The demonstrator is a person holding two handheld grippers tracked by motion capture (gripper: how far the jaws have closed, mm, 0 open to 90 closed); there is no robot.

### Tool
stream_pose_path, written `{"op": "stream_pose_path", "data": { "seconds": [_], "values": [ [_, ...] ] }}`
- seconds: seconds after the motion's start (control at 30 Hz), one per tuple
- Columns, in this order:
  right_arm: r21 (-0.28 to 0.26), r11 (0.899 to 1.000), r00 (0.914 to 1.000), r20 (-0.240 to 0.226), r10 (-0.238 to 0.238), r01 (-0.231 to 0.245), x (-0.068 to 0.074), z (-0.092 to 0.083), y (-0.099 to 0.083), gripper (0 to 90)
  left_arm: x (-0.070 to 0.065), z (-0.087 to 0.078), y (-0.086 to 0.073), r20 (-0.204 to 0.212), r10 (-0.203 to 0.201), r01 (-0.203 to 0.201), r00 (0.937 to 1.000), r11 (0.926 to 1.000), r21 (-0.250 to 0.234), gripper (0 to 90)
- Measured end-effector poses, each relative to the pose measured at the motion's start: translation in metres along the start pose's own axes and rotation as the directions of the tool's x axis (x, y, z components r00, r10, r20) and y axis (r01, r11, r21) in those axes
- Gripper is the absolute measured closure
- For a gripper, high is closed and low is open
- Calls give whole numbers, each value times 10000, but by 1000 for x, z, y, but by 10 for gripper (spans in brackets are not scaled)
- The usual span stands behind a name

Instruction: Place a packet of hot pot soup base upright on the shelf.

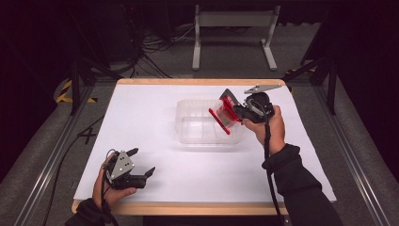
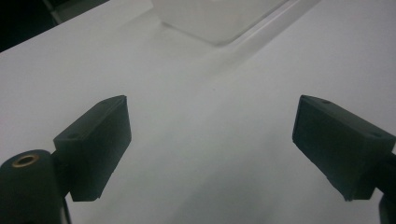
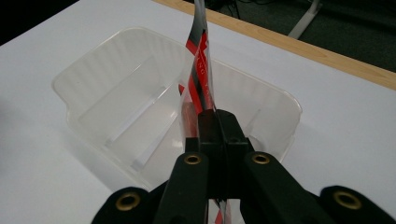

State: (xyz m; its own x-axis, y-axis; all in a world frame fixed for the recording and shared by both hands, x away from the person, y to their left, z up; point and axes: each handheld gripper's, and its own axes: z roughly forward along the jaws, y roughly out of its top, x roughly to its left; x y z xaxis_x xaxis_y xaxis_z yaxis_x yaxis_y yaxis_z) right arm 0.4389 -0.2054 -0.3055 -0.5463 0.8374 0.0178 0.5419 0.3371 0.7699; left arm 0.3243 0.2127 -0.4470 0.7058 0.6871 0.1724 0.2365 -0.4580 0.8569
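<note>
A clear plastic tub (image 1: 200, 127) stands in the middle of the white table, seen close in the right gripper view as the tub (image 3: 116, 93). My right gripper (image 1: 235, 113) hovers over the tub's right end, shut on a flat red and black packet (image 1: 225, 114). In the right gripper view its jaws pinch the packet (image 3: 200, 70) edge-on above the tub's inside, right gripper (image 3: 218, 123). My left gripper (image 1: 141, 162) rests near the table's front left, open and empty; its fingertips (image 2: 100, 140) stand wide apart over bare table, left gripper (image 2: 210, 140).
The table top (image 1: 155, 108) is white with a wooden edge (image 1: 197, 81). Behind the table stands a grey metal frame (image 1: 233, 33) on the floor, with cables (image 1: 155, 47) to its left. A corner of the tub (image 2: 219, 18) lies ahead of the left gripper.
</note>
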Motion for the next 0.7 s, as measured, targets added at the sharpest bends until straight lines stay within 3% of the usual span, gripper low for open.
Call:
{"op": "stream_pose_path", "data": {
  "seconds": [0.37, 0.7],
  "values": [
    [304, 9995, 9997, 258, 5, -13, 1, 18, -3, 900, 1, -3, -1, -59, -193, 192, 9998, 9997, -167, 122],
    [719, 9972, 9996, 170, -238, 225, 7, 34, -4, 891, 2, -5, -2, -220, -192, 189, 9996, 9997, -131, 122]
  ]
}}
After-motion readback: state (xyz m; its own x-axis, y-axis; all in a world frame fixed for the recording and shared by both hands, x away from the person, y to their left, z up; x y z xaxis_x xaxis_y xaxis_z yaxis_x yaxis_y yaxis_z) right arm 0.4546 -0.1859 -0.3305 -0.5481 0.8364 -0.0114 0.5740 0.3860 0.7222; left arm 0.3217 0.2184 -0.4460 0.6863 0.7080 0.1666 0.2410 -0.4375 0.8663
